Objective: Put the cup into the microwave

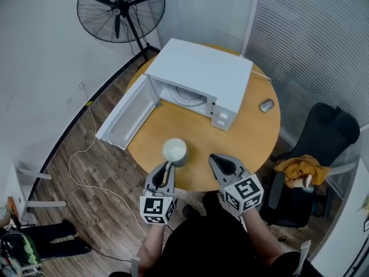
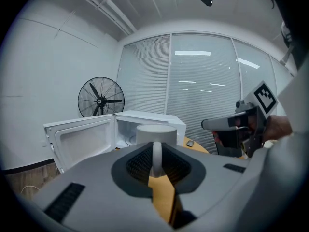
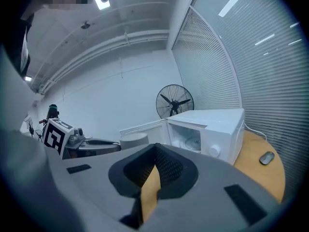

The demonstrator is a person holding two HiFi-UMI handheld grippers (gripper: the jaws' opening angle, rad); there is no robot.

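White mug [image 1: 174, 151] is being held in front of the open microwave [image 1: 202, 68], over the wooden bench [image 1: 253, 133], the left tool [image 1: 168, 166] pinching its handle. The right tool [image 1: 214, 158], also in front of the microwave, is showing jaws pressed together, empty.

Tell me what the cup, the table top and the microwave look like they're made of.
Cup: likely glazed ceramic; pale, smooth, with a solid loop handle.
Table top: wood or wood-look laminate; warm orange-brown, even, slightly shiny, grain not clear.
Microwave: probably painted sheet metal; white, matte, with flat crisp panels.
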